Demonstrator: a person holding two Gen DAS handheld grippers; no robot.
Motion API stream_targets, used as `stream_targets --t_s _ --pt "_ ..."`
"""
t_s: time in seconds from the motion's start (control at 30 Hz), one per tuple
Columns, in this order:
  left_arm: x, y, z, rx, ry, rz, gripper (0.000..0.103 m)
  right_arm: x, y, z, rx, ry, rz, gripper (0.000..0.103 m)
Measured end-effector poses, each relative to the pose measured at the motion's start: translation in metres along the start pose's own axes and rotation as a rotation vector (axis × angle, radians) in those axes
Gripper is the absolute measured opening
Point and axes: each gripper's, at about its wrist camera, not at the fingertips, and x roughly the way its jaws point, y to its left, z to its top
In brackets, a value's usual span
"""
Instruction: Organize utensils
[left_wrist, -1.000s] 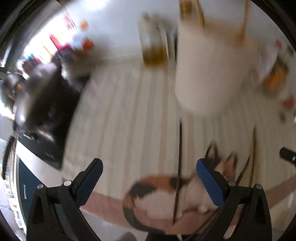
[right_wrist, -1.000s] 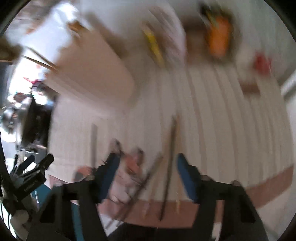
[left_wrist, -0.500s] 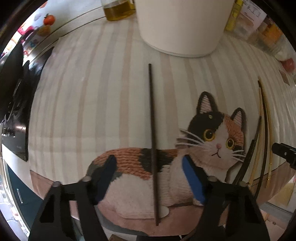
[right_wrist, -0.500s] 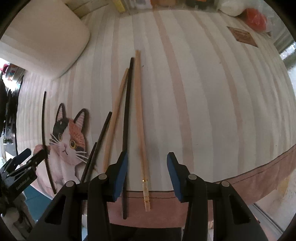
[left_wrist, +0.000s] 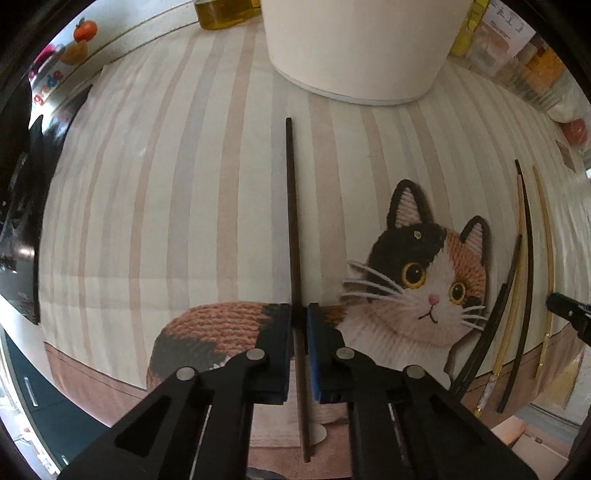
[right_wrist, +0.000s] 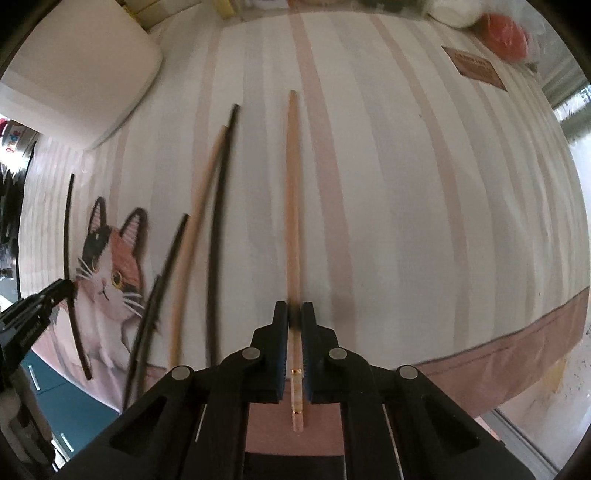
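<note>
Blue pads of the left tool (left_wrist: 300, 325) have just closed and now press on both sides of a dark chopstick (left_wrist: 292, 229), which lies flat on the striped cloth (left_wrist: 147, 206) of the desk, across the printed cat (left_wrist: 417, 280). The right tool (right_wrist: 294, 320) has also just closed, and it clamps a light wooden chopstick (right_wrist: 293, 206) near its gold-ringed end. More chopsticks (right_wrist: 212, 236) lie loose on the cloth between both tools. A white container (left_wrist: 354, 48) stands beyond the dark chopstick.

no legible text, brown patch (right_wrist: 474, 68) on striped cloth (right_wrist: 406, 206) too blurred to read
</note>
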Motion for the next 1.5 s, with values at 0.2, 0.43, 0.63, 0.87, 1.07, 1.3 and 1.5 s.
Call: stream_targets --t_s 0.2,0.43,0.63,0.87,1.07,1.3,1.5 --pt "0.001 0.014 0.01 -0.019 0.031 -0.045 0.009 0.003 -0.004 0.019 0.023 0.031 0.01 0.007" --pt "0.006 0.028 0.034 -0.01 0.05 -0.055 0.01 0.007 -0.012 0.03 0.059 0.067 0.053 0.007" --pt "0.009 0.03 0.047 -0.018 0.051 -0.091 0.007 0.007 -0.014 0.056 0.048 0.119 0.042 0.007" --pt "0.01 0.05 0.064 -0.041 0.047 -0.126 0.004 0.011 -0.019 0.085 0.073 0.154 0.032 0.008" --pt "0.006 0.053 0.066 -0.037 0.028 -0.113 0.004 0.012 -0.007 0.082 0.015 0.098 -0.004 0.007" --pt "-0.017 0.055 0.059 -0.039 -0.025 -0.115 0.004 0.0 -0.009 0.064 0.039 0.035 0.065 0.007" --pt "-0.051 0.064 0.058 -0.041 -0.09 -0.123 0.004 -0.024 -0.012 0.052 0.05 -0.027 0.127 0.007"
